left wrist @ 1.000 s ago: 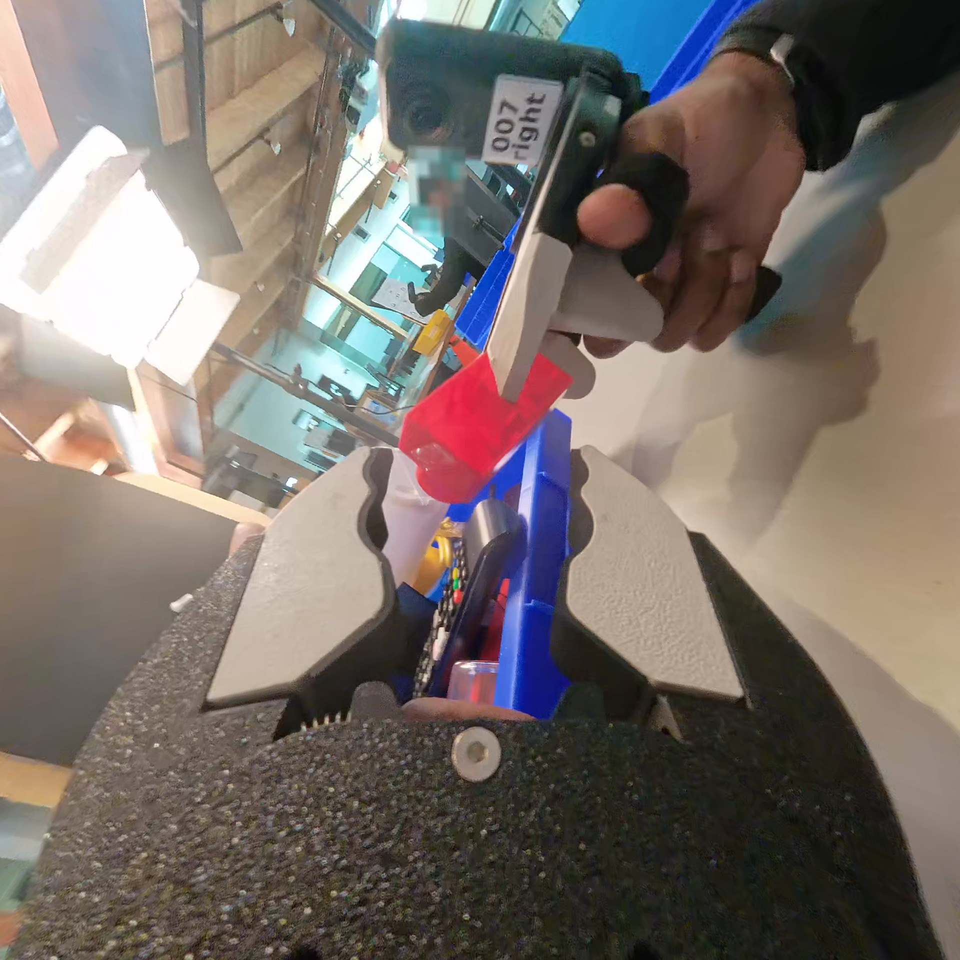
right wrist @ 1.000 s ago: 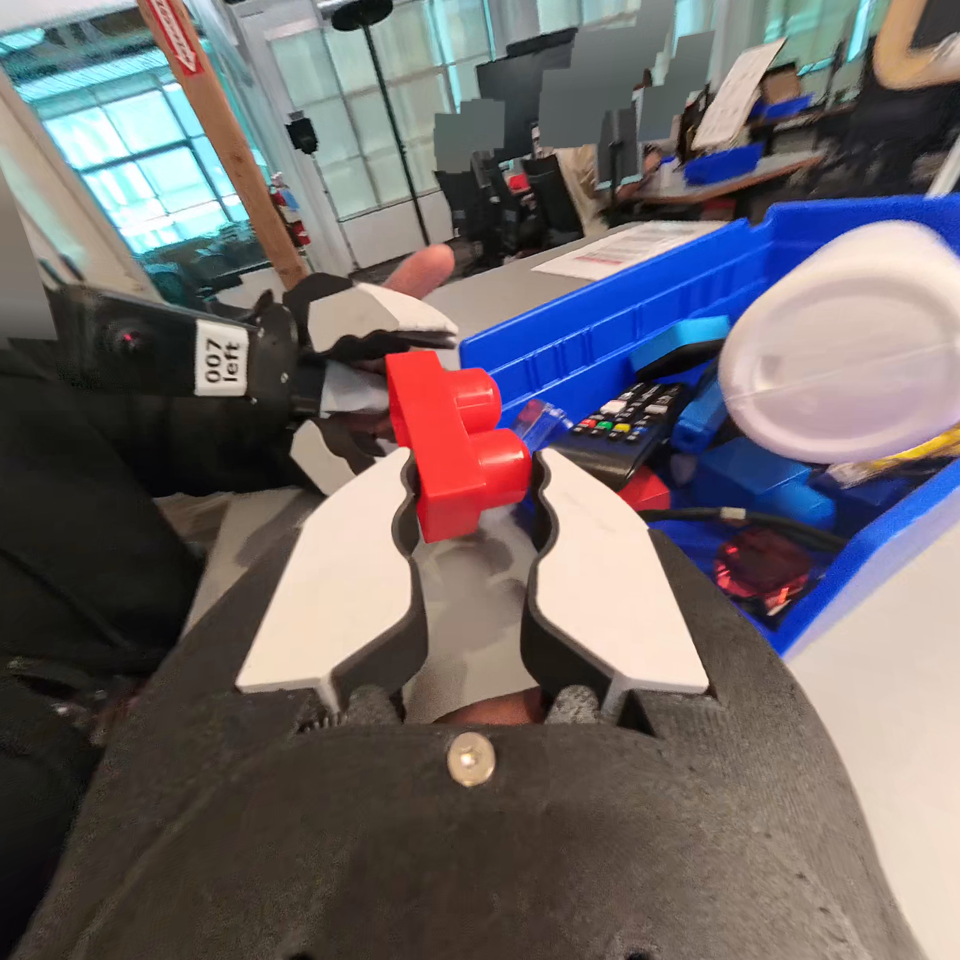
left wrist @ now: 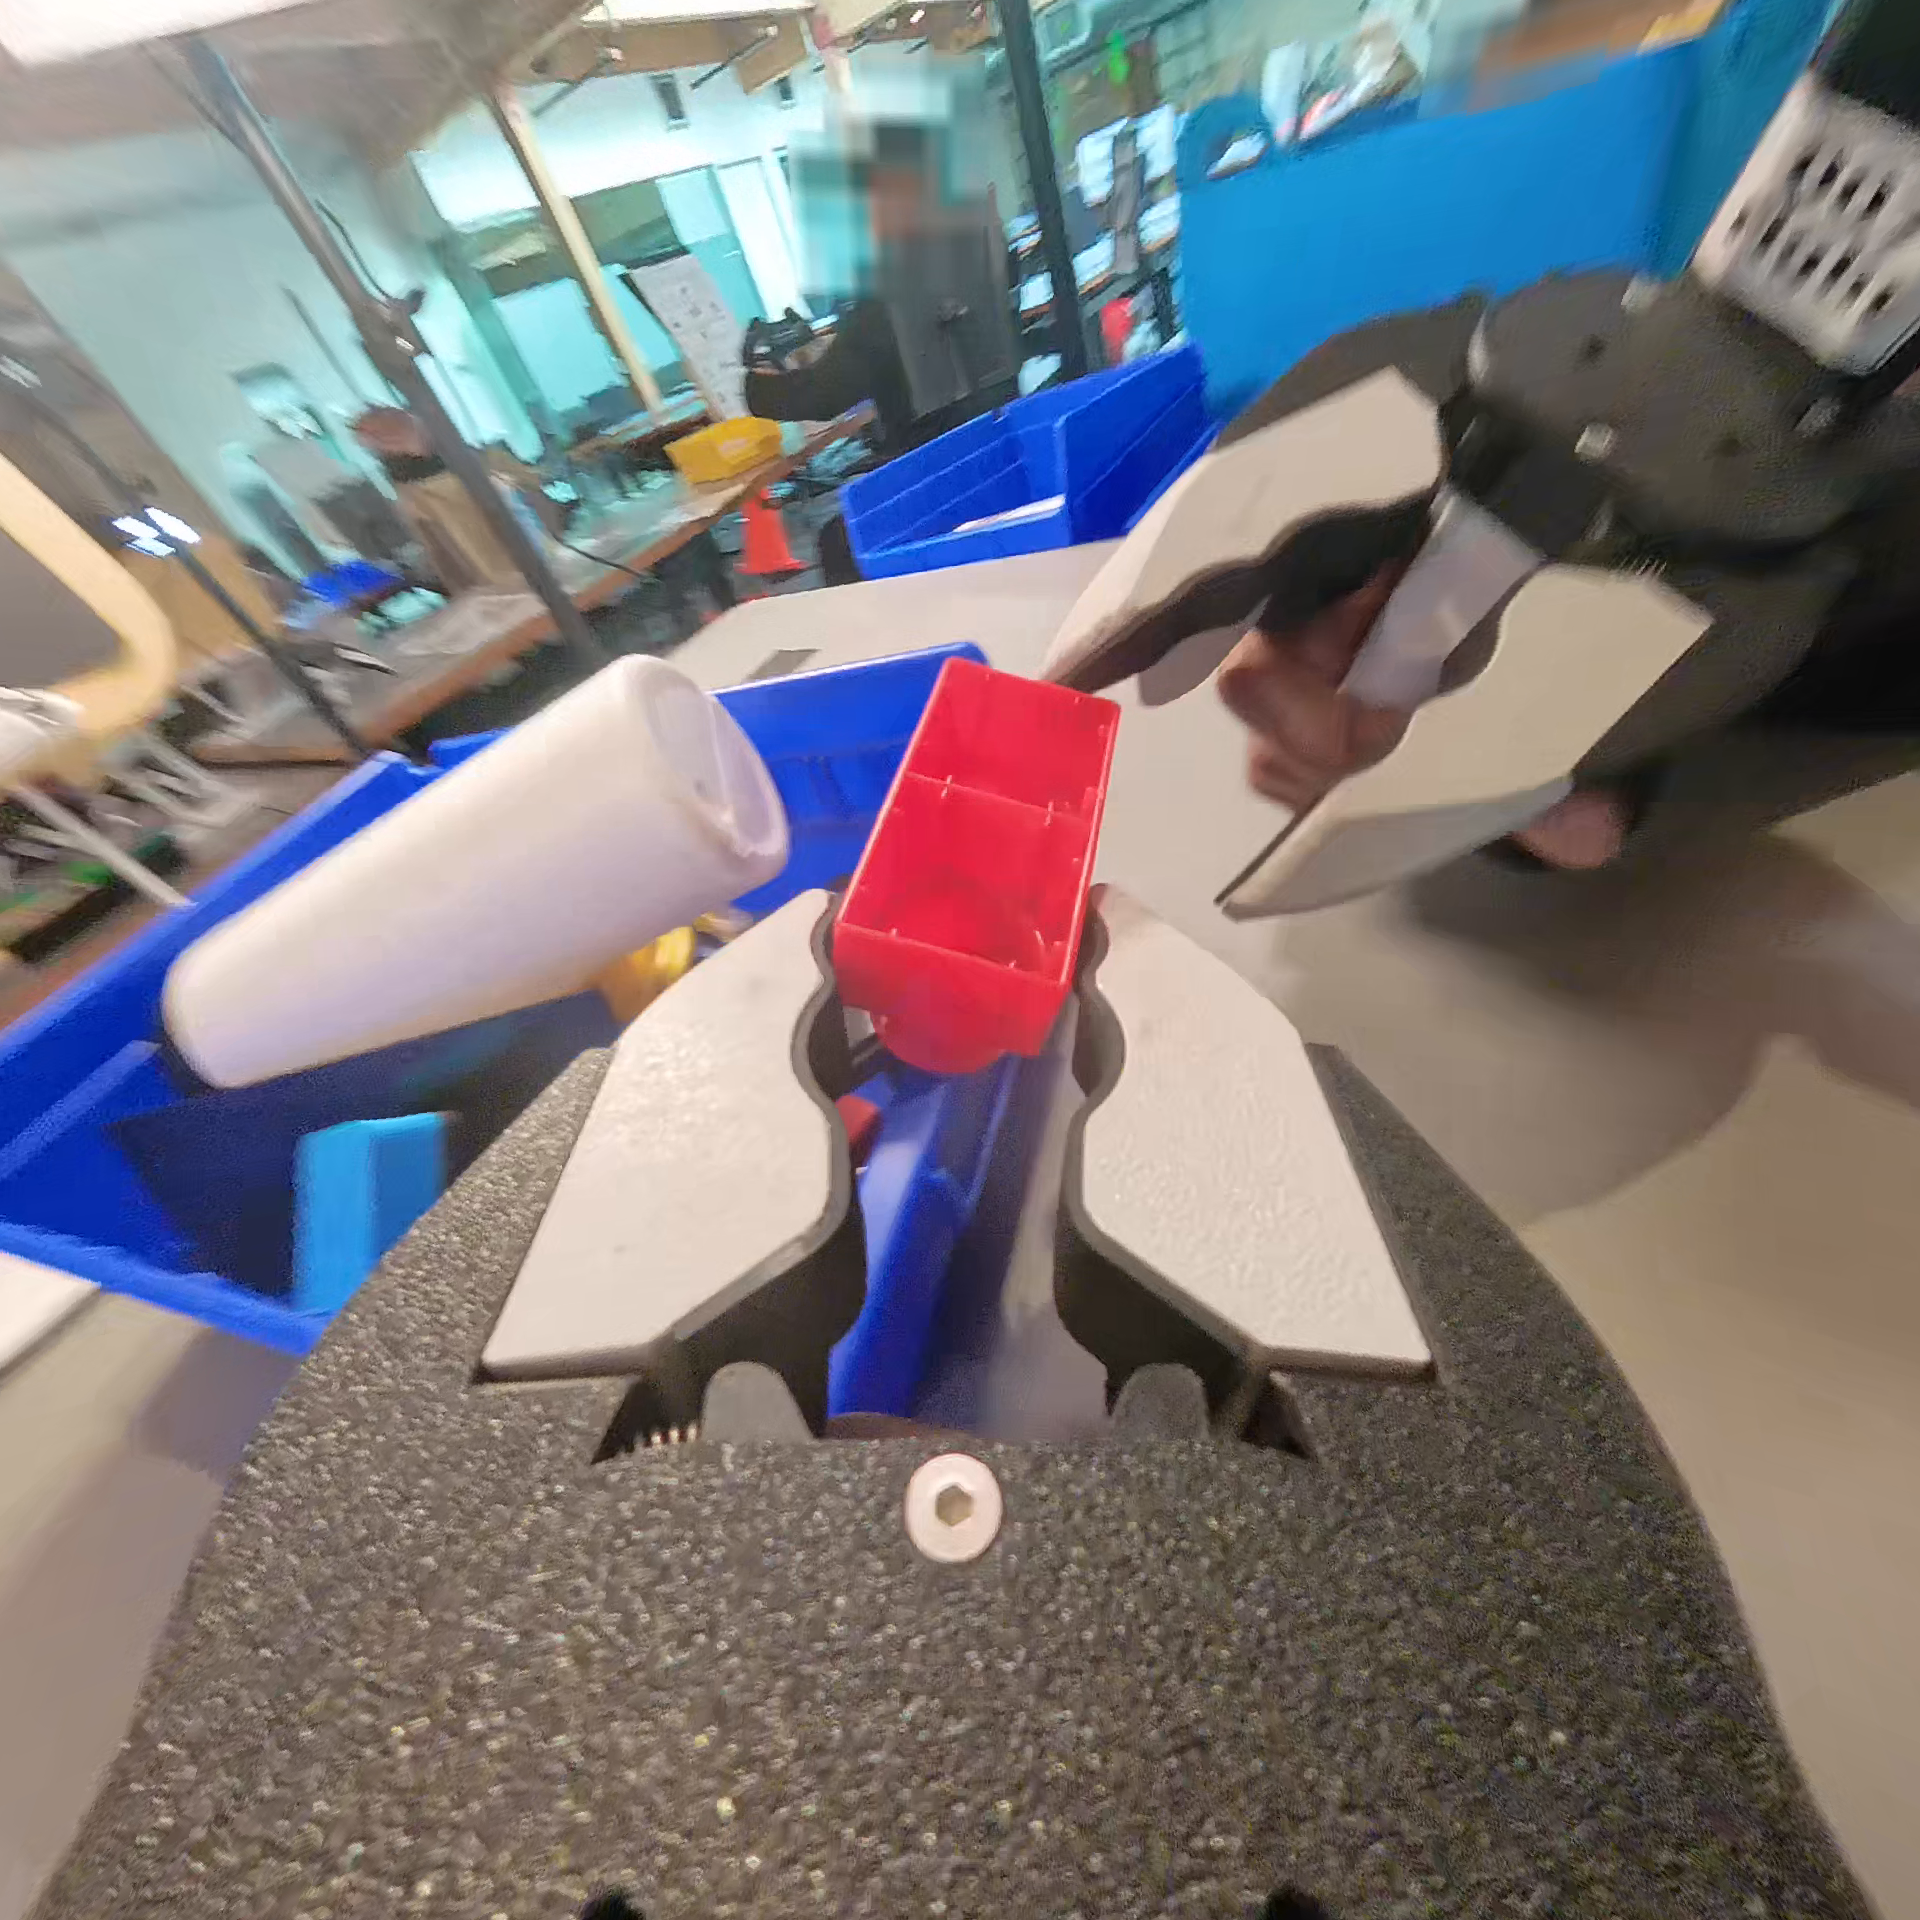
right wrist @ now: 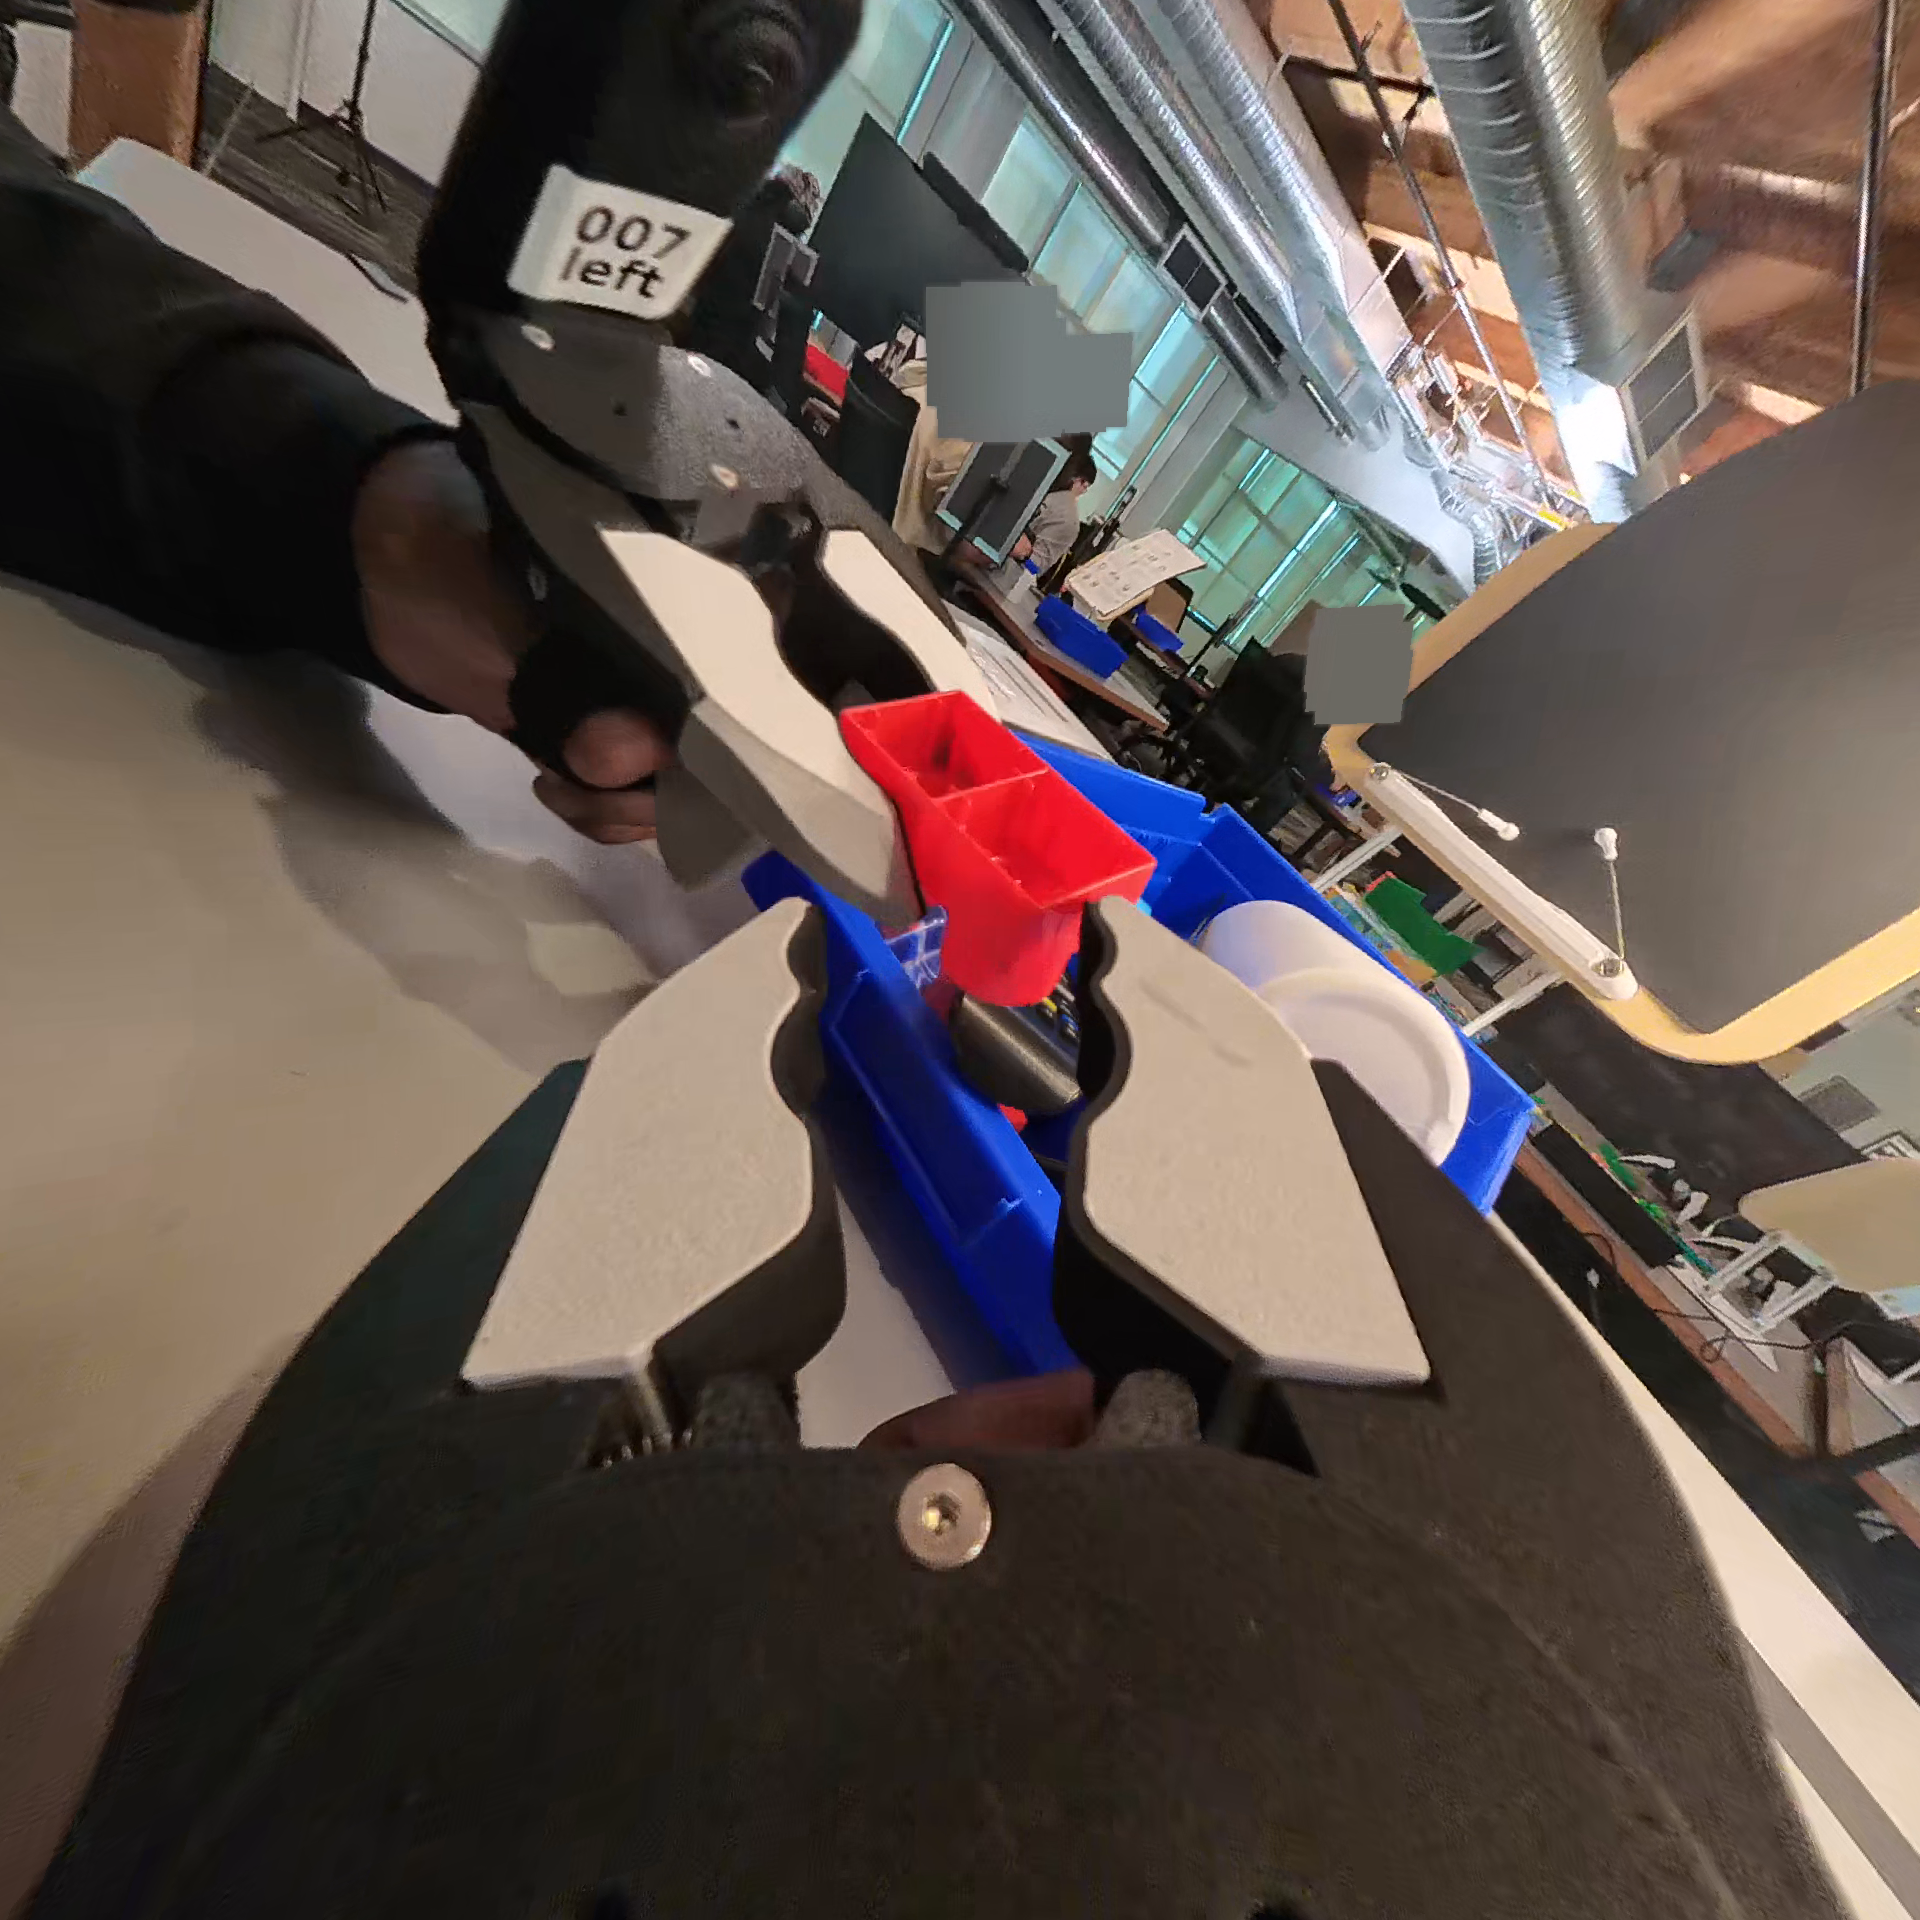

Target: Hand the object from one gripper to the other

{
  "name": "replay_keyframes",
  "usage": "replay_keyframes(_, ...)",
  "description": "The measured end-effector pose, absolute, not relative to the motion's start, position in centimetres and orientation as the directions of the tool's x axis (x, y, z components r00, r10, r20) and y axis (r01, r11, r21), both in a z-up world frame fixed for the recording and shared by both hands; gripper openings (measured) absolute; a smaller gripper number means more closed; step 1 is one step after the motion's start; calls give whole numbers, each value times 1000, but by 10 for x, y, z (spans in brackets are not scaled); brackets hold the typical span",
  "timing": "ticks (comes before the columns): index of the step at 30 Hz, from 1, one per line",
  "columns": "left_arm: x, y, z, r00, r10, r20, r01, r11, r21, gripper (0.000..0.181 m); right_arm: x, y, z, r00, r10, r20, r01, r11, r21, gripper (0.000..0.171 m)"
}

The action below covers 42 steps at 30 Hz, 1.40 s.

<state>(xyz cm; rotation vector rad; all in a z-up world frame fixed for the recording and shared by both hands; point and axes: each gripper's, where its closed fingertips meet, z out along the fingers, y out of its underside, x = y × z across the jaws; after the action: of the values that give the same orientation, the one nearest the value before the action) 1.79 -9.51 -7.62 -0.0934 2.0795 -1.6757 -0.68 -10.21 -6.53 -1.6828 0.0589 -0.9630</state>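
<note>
At lower centre of the left wrist view, the left gripper [left wrist: 961, 925] pinches the red block [left wrist: 977, 883] between its fingertips, hollow underside facing the camera. The block sits mid-frame, above the near edge of the blue bin [left wrist: 125, 1039].

In the right wrist view, the right gripper [right wrist: 945, 914] occupies the lower centre with its fingers spread and nothing between them. The red block [right wrist: 997, 831] lies just beyond its tips, clamped by the left gripper [right wrist: 883, 821], which enters from the upper left.

Judged from these views, the transfer is complete and the step in hand is separation. To do it well:
- Keep the left pinch firm and steady.
- Draw the right gripper straight back, fingers spread, clear of the block's edges.
- Avoid contact with the white bottle [left wrist: 468, 873] lying across the bin at centre left.

At upper right of the left wrist view, the right gripper [left wrist: 1132, 790] appears blurred, fingers apart.

A white sticker [right wrist: 613, 249] with printed characters is fixed to the left gripper's black housing, upper left of the right wrist view. No brand marks are legible on the block or bottle.
</note>
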Motion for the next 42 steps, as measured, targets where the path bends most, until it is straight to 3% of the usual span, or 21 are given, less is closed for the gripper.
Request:
replay_keyframes(5, 32, -87, -75, -559, -384, -734, 528, 518, -673, 40, -4, -104, -55, 713, -558, 425, 325, -274, -905, 32)
replay_keyframes(7, 34, -86, -74, -471, -377, -798, 558, 574, -600, 40, -4, -103, -49, 736, -584, 342, 269, -211, -940, 28)
replay_keyframes(16, 29, -92, -81, -397, -334, -855, 588, 622, -517, 40, 13, -90, -78, 751, -651, 110, -19, -187, -982, 23)
replay_keyframes(21, 15, -101, -85, -355, -259, -898, 662, 609, -437, 37, 15, -88, -86, 751, -648, 127, -26, -221, -975, 6)
replay_keyframes(23, 13, -103, -91, -410, -234, -881, 656, 595, -464, 44, 16, -90, -88, 738, -645, 198, 18, -275, -961, 3)
replay_keyframes(27, 6, -104, -97, -668, -200, -717, 564, 493, -663, 56, 18, -98, -85, 652, -600, 464, 226, -430, -874, 2)
replay_keyframes(30, -6, -101, -92, -867, -130, -482, 403, 386, -830, 63, 12, -103, -83, 533, -478, 698, 435, -552, -711, 0)
replay_keyframes(33, -10, -96, -75, -966, -108, -235, 200, 260, -945, 64, -1, -102, -84, 460, -359, 812, 579, -572, -581, 0)
replay_keyframes(38, -27, -94, -81, -986, 67, 153, -134, 229, -964, 66, -35, -87, -80, 422, -244, 873, 737, -469, -487, 0)
replay_keyframes(42, -53, -95, -94, -925, 223, 309, -239, 291, -926, 63, -49, -77, -88, 396, -165, 903, 781, -457, -426, 0)
